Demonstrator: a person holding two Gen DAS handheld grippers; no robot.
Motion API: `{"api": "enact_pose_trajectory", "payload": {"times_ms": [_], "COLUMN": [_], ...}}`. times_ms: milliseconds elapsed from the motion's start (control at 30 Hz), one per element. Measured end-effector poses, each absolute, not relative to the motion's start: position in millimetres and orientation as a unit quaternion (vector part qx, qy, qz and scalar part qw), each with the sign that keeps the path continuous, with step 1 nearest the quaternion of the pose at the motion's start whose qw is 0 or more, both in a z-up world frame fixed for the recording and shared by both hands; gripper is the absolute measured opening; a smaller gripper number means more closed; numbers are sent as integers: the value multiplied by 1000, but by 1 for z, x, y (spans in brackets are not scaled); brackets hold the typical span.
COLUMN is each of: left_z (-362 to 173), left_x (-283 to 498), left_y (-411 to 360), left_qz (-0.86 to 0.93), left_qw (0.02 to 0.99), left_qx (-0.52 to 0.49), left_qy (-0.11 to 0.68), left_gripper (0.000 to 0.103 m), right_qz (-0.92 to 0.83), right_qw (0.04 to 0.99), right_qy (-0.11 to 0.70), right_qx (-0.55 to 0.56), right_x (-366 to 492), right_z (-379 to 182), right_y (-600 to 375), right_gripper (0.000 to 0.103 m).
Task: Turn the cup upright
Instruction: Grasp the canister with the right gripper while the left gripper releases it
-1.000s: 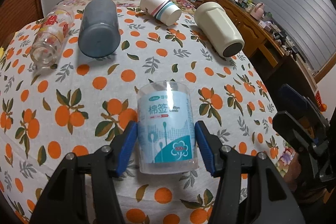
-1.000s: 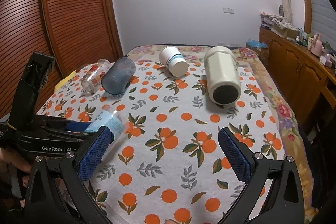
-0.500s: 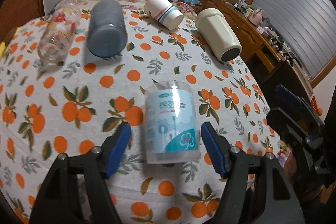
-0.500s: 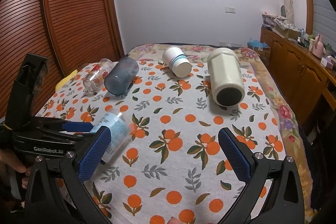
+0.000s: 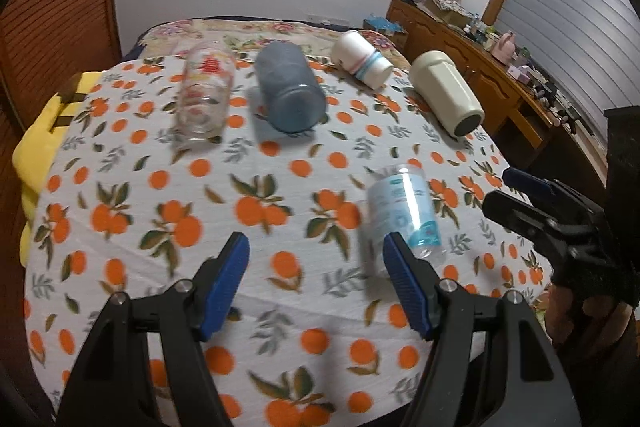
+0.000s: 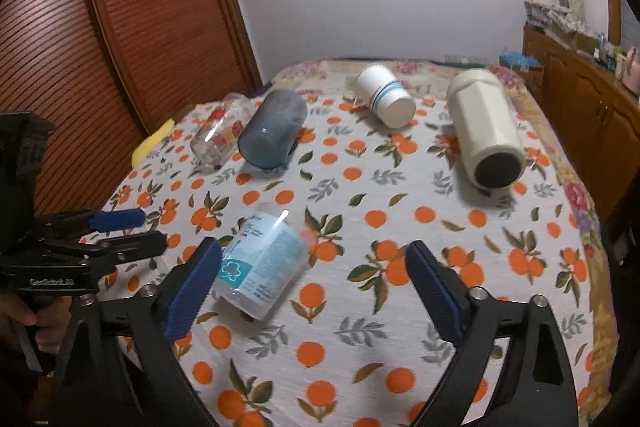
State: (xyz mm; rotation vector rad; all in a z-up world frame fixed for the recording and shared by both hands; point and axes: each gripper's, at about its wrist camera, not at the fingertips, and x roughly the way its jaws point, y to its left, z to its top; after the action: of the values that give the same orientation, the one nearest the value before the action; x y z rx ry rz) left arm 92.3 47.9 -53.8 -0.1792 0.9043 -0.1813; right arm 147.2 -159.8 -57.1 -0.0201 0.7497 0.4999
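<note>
A clear plastic cup with a light blue label lies on its side on the orange-print tablecloth. My left gripper is open and empty, with the cup just beyond its right finger. In the right wrist view the cup lies near the left finger of my right gripper, which is open and empty. The left gripper shows at that view's left edge.
Further back, all lying on their sides, are a printed glass, a blue-grey tumbler, a white paper cup with stripes and a cream tumbler. A yellow cloth lies at the left table edge. A wooden cabinet stands right.
My left gripper let go of the clear cup, opened wider and swung left and back. The cup now lies free on the cloth. My right gripper moved closer to it.
</note>
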Motion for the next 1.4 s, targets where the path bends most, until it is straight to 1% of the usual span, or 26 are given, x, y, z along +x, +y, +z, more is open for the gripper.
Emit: {"api": "enact_pose_trajectory", "payload": {"times_ms": [67, 100, 133, 433, 600, 900, 1067, 1133, 1233, 1333, 1400], "left_z": [-55, -55, -55, -59, -61, -66, -68, -69, -71, -72, -72], "left_x": [91, 89, 88, 80, 77, 75, 75, 75, 75, 75, 74], "left_y": [56, 58, 61, 72, 75, 80, 82, 83, 84, 83, 84], "left_qz": [-82, -81, -79, -78, -82, -85, -85, -86, -87, -87, -86], "left_qw": [892, 893, 893, 894, 894, 892, 892, 892, 890, 890, 890], "left_qx": [-88, -88, -89, -103, -116, -121, -123, -126, -127, -125, -126], "left_qy": [436, 435, 434, 430, 425, 426, 427, 427, 429, 430, 429], "left_gripper": [69, 69, 69, 69, 69, 69, 69, 69, 69, 69, 69], "right_qz": [245, 248, 251, 267, 268, 254, 253, 253, 253, 257, 261], "right_qw": [893, 889, 884, 845, 812, 791, 771, 765, 760, 761, 775], "right_qy": [378, 385, 395, 462, 513, 554, 583, 591, 598, 595, 575], "right_qx": [0, 6, 11, 48, 76, 60, 34, 27, 4, -9, -19], "right_x": [151, 153, 156, 178, 197, 214, 224, 229, 232, 232, 230], "right_z": [-60, -62, -65, -88, -102, -110, -112, -111, -109, -107, -100], "right_y": [-154, -152, -148, -126, -118, -111, -103, -101, -96, -94, -94], "right_gripper": [87, 82, 79, 79, 79, 79, 75, 70, 68, 66, 66]}}
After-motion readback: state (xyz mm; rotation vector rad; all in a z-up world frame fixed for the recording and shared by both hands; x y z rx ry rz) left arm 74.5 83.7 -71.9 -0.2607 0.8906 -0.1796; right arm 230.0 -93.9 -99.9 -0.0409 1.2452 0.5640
